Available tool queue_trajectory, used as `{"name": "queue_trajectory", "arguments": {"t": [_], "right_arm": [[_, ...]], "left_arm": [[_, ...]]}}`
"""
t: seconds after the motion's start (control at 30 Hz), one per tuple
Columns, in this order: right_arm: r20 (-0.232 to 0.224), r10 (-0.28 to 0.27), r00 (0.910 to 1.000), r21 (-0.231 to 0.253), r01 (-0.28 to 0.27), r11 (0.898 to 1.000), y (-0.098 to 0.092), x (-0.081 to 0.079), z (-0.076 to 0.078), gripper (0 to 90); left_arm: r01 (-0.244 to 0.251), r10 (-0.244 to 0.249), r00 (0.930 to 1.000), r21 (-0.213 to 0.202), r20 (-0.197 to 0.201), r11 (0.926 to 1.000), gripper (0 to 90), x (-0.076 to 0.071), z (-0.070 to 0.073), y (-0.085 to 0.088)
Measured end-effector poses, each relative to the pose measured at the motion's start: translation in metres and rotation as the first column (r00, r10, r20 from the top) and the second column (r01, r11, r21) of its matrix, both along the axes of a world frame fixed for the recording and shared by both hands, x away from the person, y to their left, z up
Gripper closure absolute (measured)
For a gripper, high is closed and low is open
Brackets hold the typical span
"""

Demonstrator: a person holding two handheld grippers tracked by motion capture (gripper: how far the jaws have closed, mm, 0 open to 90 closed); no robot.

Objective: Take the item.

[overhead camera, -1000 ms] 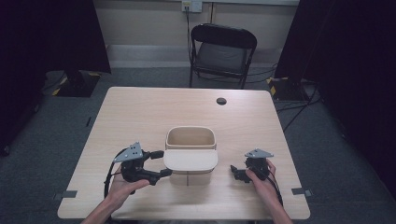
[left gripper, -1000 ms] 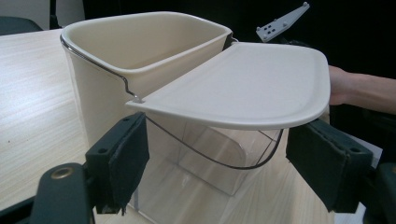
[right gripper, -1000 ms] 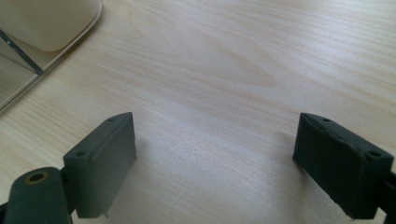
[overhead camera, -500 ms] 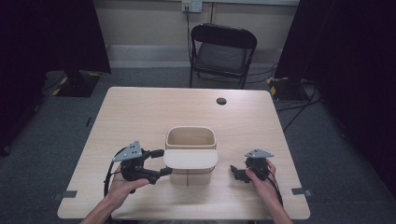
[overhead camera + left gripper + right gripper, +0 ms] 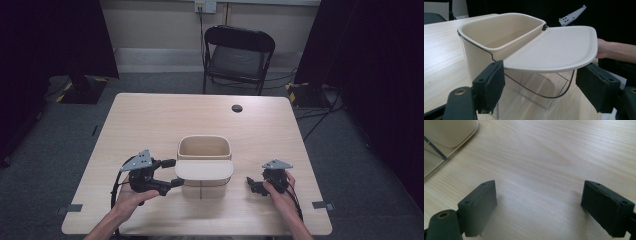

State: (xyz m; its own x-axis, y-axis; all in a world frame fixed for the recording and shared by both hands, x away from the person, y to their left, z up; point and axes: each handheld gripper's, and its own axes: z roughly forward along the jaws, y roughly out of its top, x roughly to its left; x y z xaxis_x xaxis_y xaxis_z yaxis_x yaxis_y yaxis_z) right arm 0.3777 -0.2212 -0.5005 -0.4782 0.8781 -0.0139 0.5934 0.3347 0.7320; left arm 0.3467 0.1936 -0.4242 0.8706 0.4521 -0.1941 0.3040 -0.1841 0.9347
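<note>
A cream bin (image 5: 204, 147) stands on a clear base (image 5: 536, 87) in the middle of the table's near half. Its flat lid (image 5: 204, 170) lies swung out level toward the person. My left gripper (image 5: 172, 172) points at the lid's left end with its jaws wide; in the left gripper view the lid (image 5: 556, 47) hangs just above the two pads of the left gripper (image 5: 541, 82), and no pad presses on it. To the right of the bin, my right gripper (image 5: 252, 186) rests low and open. In the right gripper view, bare wood lies between the jaws of the right gripper (image 5: 539, 207).
The wooden table (image 5: 150, 120) has a small black round cap (image 5: 237, 108) at its far side. A black folding chair (image 5: 237, 55) stands behind it. The person's right hand (image 5: 614, 50) shows past the lid. Dark curtains flank the room.
</note>
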Motion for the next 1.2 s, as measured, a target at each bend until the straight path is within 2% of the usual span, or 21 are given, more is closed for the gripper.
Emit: {"name": "queue_trajectory", "arguments": {"t": [0.47,0.53,0.57,0.63,0.77,0.8,0.93,1.2], "right_arm": [[0.000,0.000,1.0000,0.000,0.000,1.000,0.0000,0.0000,0.0000,12.3],[0.000,0.000,1.0000,0.000,0.000,1.000,0.0000,0.0000,0.0000,12.3],[0.000,0.000,1.0000,0.000,0.000,1.000,0.0000,0.0000,0.0000,12.3],[0.000,0.000,1.0000,0.000,0.000,1.000,0.0000,0.0000,0.0000,12.3],[0.000,0.003,1.0000,-0.001,-0.003,1.000,-0.0001,0.0005,0.0000,12.1],[0.000,0.003,1.0000,-0.001,-0.003,1.000,-0.0001,0.0005,0.0000,12.1],[0.000,0.003,1.0000,-0.001,-0.003,1.000,-0.0001,0.0005,0.0000,12.1],[-0.001,0.002,1.0000,-0.001,-0.003,1.000,0.0000,0.0004,0.0000,12.2]], "left_arm": [[-0.007,0.007,0.9999,0.000,0.009,1.0000,23.9,0.0027,0.0020,-0.0004],[-0.008,0.008,0.9999,0.000,0.007,1.0000,24.0,0.0027,0.0022,-0.0007],[-0.005,0.005,1.0000,-0.007,-0.006,1.0000,24.0,0.0029,0.0029,-0.0008],[0.002,-0.002,1.0000,0.007,-0.005,1.0000,24.1,0.0037,0.0040,0.0001],[-0.003,0.003,1.0000,-0.005,-0.004,1.0000,24.4,0.0050,0.0072,-0.0014],[0.001,-0.001,1.0000,0.007,0.001,1.0000,24.4,0.0056,0.0077,-0.0008],[0.000,0.000,1.0000,0.000,-0.004,1.0000,24.5,0.0053,0.0078,-0.0012],[0.002,-0.002,1.0000,0.010,-0.004,0.9999,24.3,0.0072,0.0101,-0.0012]]}}
